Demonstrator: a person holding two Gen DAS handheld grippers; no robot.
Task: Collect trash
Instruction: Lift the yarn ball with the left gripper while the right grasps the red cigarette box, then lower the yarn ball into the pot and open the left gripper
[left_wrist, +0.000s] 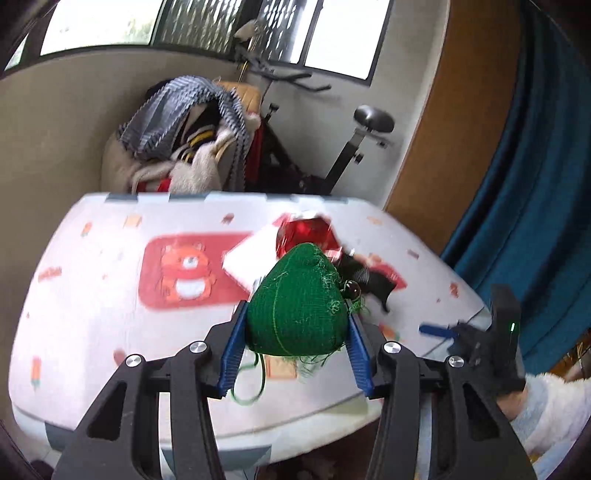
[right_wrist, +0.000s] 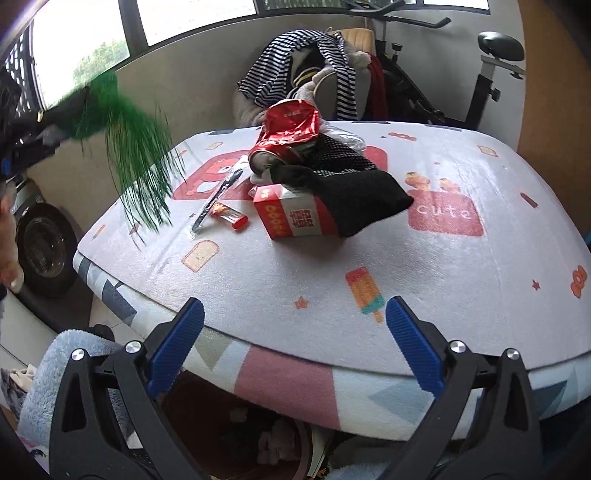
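Observation:
My left gripper (left_wrist: 297, 325) is shut on a wad of green mesh netting (left_wrist: 297, 306) and holds it above the table; its loose green strands (right_wrist: 142, 162) hang at the left of the right wrist view. My right gripper (right_wrist: 293, 314) is open and empty at the table's near edge; it also shows in the left wrist view (left_wrist: 439, 329). On the table lie a red foil wrapper (right_wrist: 288, 129), a red and white carton (right_wrist: 291, 216), a black mesh cloth (right_wrist: 351, 184), a small red tube (right_wrist: 229, 216) and a clear wrapper with a dark strip (right_wrist: 218, 199).
The table (right_wrist: 461, 280) has a white patterned cover. Behind it stand a chair piled with clothes (right_wrist: 306, 74) and an exercise bike (right_wrist: 491, 70). A blue curtain (left_wrist: 535, 184) hangs at the right. A dark bin (right_wrist: 40, 247) sits on the floor at left.

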